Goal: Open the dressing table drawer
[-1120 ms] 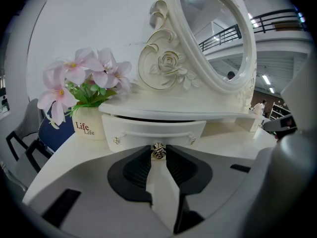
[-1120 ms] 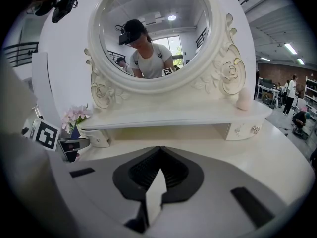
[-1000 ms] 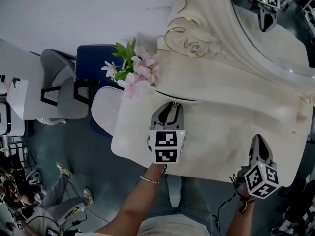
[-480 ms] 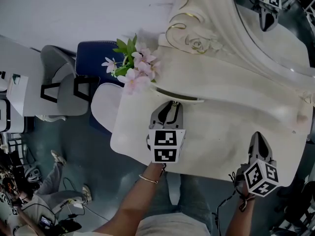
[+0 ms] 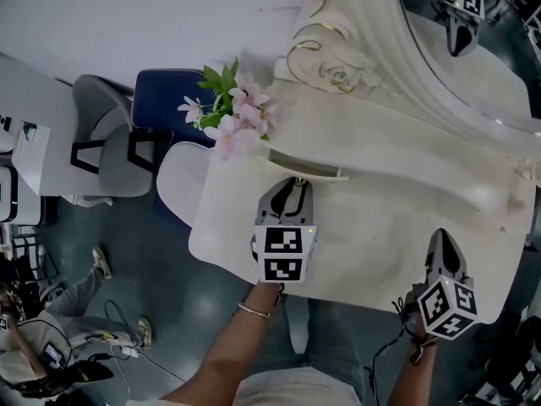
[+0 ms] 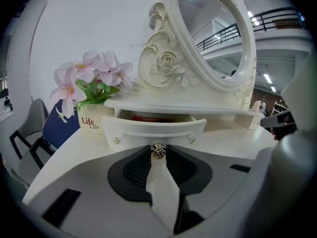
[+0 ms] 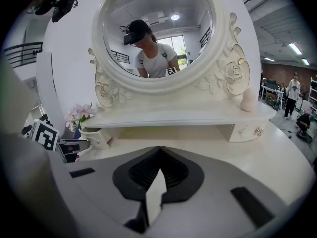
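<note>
Left gripper [image 6: 158, 156] jaws clamped on knob [image 6: 158, 151]; drawer [image 6: 141, 129] part-open at 12 o'clock, front running 9-to-3. Pull toward 6. Right gripper [image 7: 159, 151] jaws together, empty, farther off.

Pink blossoms [image 5: 239, 115] with green leaves, in a white pot [image 6: 92, 123] printed "Life". Just left of the pot, a dark blue chair [image 5: 159, 100]; further left, a grey chair [image 5: 106, 146] with a black frame. Up and right of the pot, an oval mirror [image 6: 216, 33] in a carved cream frame. Far right of the pot, a small pale pink bottle [image 7: 246, 101]. Well apart from the pot, on the floor, a person [image 5: 38, 353] beside loose cables.
</note>
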The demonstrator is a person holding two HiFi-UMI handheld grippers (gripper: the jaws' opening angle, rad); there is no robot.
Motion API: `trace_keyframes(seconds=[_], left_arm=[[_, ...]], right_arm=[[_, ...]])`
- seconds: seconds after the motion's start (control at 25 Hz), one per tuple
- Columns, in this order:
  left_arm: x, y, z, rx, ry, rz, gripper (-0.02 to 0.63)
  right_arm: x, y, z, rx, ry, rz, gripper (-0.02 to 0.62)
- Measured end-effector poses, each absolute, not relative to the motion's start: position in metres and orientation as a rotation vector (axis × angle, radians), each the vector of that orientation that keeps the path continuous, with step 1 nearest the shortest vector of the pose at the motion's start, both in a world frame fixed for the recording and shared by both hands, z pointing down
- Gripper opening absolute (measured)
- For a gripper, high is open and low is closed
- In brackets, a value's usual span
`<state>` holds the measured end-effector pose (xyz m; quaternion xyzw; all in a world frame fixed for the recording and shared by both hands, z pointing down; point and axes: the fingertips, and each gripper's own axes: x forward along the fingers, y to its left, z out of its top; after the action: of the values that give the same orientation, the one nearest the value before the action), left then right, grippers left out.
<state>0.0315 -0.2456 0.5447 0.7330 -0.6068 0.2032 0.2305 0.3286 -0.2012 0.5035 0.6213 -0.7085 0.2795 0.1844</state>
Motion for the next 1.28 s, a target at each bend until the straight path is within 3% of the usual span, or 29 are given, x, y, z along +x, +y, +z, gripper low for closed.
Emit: trace_keyframes(seconds=[1.28], left_arm=[[0.03,-0.222,0.544,1.997,-1.683,0.553,0.107]], right_arm=[[0.325,-0.195,0.498,1.732,-2.018,0.771,0.008]])
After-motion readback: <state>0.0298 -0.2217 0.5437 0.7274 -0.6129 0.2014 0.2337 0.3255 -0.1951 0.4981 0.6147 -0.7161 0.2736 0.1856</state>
